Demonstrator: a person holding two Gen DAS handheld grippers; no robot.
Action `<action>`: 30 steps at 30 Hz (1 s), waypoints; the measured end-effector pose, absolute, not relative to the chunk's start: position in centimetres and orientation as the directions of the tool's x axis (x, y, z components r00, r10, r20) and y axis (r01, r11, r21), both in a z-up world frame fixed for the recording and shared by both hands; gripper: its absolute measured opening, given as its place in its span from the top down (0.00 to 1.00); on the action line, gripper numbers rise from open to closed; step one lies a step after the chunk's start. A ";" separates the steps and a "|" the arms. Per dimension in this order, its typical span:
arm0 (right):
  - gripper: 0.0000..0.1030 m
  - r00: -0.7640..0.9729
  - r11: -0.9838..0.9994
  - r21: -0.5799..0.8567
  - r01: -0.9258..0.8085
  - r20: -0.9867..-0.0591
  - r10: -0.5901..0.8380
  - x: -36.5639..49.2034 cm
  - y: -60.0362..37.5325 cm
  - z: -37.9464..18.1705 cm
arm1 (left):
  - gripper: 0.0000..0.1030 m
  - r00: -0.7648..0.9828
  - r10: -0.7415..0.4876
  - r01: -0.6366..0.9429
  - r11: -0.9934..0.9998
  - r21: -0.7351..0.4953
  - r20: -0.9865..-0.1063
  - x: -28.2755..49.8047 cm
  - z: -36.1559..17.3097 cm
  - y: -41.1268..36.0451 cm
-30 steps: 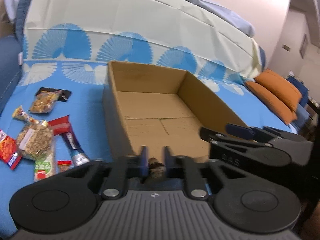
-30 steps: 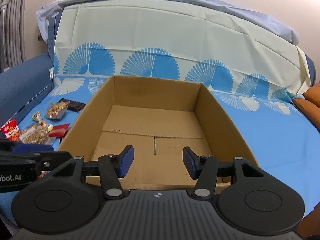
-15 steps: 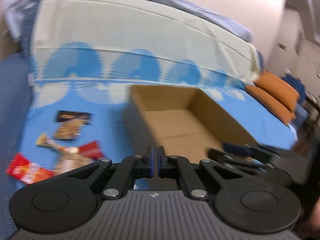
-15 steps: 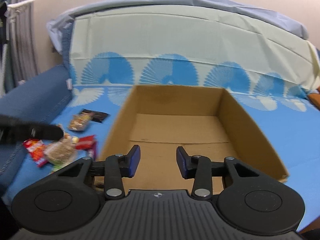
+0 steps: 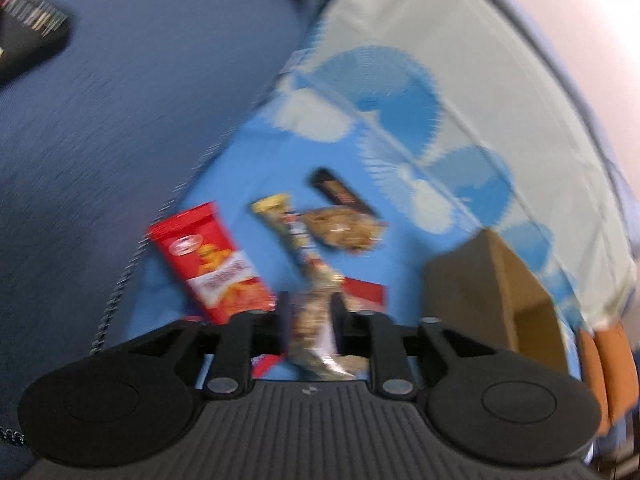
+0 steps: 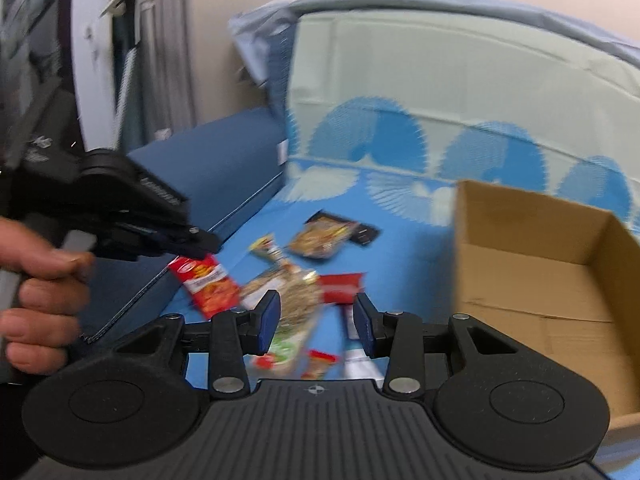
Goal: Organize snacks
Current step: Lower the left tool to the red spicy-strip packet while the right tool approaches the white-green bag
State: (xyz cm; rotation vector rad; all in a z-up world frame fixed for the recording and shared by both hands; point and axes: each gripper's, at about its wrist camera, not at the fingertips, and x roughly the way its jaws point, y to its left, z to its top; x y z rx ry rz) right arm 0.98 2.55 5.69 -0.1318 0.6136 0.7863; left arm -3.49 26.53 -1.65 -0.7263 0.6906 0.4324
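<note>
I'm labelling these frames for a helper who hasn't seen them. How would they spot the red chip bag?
Start at the cardboard box on the blue fan-print sheet; the snack pile lies left of it. The red chip bag is at the pile's left edge, nearest the dark blue cushion, the only flat red packet with a white label band.

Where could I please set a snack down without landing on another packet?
The cardboard box floor is bare. Blue cloth between the box and the snack pile is free. It is crowded around the red packet near the sofa arm.
</note>
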 end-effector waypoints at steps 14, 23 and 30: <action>0.24 0.402 0.705 0.089 -0.703 -0.769 0.497 4.7 11.1 -3.0 | 0.28 0.569 0.259 -0.703 0.645 -0.299 -0.780 -1.6 -7.3 28.8; 0.31 0.387 0.713 0.060 -0.699 -0.807 0.447 5.4 12.9 -5.6 | 0.73 0.611 0.309 -0.660 0.708 -0.253 -0.728 -1.1 -6.9 28.0; 0.63 0.397 0.714 0.066 -0.697 -0.794 0.461 5.7 11.8 -4.9 | 0.92 0.691 0.262 -0.589 0.745 -0.315 -0.674 -2.5 -5.0 27.6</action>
